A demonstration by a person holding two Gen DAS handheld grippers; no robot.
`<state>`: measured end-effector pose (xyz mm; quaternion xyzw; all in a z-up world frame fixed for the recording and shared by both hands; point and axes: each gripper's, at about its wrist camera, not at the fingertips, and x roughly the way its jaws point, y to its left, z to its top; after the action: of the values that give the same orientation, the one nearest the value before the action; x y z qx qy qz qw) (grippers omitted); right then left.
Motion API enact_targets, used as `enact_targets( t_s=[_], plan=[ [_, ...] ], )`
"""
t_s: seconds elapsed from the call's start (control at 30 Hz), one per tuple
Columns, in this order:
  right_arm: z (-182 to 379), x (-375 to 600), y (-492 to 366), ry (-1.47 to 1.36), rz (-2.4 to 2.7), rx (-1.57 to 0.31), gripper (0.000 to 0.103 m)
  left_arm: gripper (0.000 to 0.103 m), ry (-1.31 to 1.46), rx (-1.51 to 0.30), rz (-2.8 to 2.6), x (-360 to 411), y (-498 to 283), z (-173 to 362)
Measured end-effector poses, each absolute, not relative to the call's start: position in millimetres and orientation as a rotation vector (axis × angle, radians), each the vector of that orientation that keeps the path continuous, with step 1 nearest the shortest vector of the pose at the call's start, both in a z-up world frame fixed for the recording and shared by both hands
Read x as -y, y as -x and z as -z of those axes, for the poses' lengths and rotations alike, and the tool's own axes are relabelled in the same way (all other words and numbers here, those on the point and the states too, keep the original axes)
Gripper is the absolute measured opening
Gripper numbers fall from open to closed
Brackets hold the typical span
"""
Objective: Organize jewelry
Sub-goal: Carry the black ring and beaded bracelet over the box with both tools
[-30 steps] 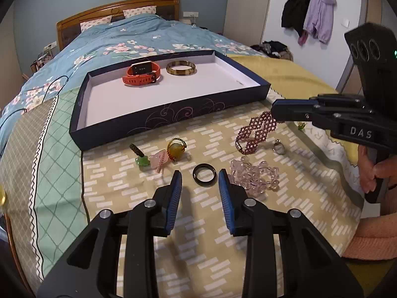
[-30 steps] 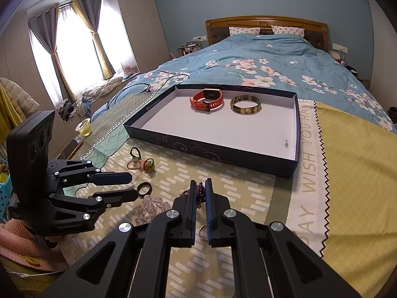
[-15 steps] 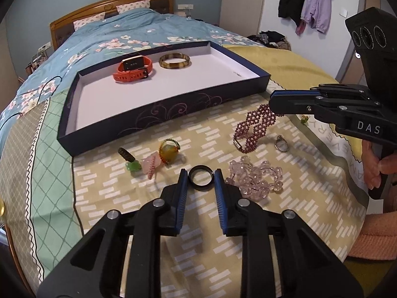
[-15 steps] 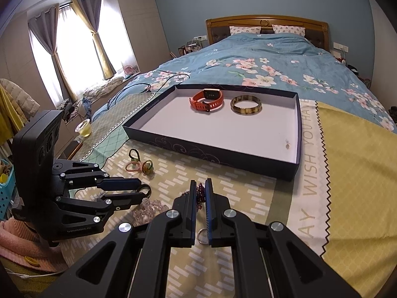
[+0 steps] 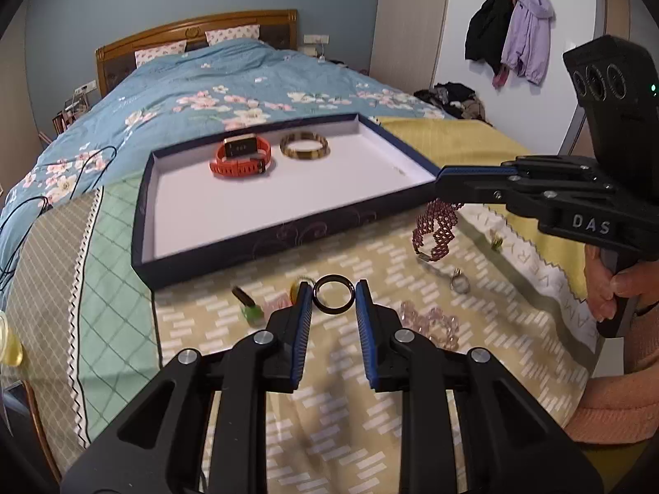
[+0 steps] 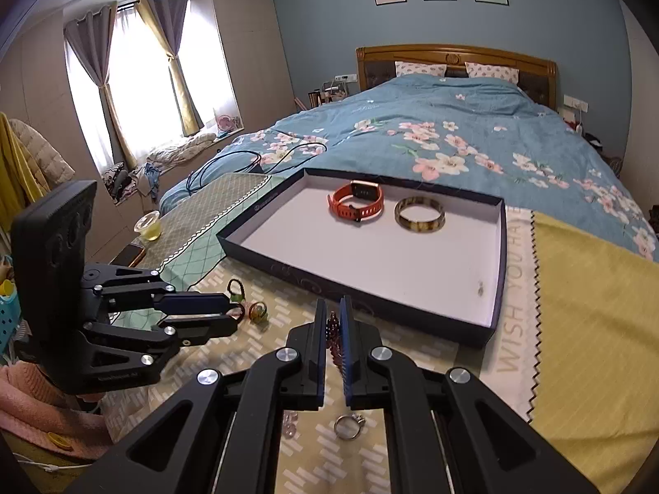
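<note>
Between the pads of the left tool (image 5: 334, 297) sits the black ring (image 5: 333, 294), clamped at both sides; the jaws have just been closing on it, and it now hangs clear of the bedspread (image 5: 412, 403) where it lay before. The right tool (image 6: 333, 321) is pressed together on the beaded bracelet (image 6: 334, 335). Next destination is judged to be the tray (image 5: 255, 247), which holds the orange watch (image 5: 241, 157) and the bangle (image 5: 304, 146).

We list, near the navy tray (image 5: 255, 243): blurred green and pink trinkets (image 5: 263, 308) half behind the left gripper (image 5: 333, 297); pink beads (image 6: 290, 420) mostly behind the right gripper (image 6: 334, 321); one small green piece (image 5: 495, 242), too small to identify.
</note>
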<state>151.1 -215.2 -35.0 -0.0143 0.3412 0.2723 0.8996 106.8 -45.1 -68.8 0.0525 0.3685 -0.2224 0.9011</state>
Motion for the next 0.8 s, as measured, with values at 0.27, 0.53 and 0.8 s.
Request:
enact_targets(
  t_s=[0.27, 0.53, 0.8],
  plan=[
    [23.4, 213.1, -157.0, 0.043, -0.562, -0.681, 0.005, 0.022, -0.103, -0.714, 0.453, 42.4, -111.9, 51.8],
    [8.3, 209.3, -167.8, 0.064, -0.566, -0.648, 0.005, 0.022, -0.085, -0.694, 0.436, 36.3, -126.7, 42.5],
    [-4.2, 202.6, -189.0, 0.074, -0.568, -0.616, 0.005, 0.022, -0.073, -0.683, 0.413, 30.5, -145.7, 36.6]
  ],
)
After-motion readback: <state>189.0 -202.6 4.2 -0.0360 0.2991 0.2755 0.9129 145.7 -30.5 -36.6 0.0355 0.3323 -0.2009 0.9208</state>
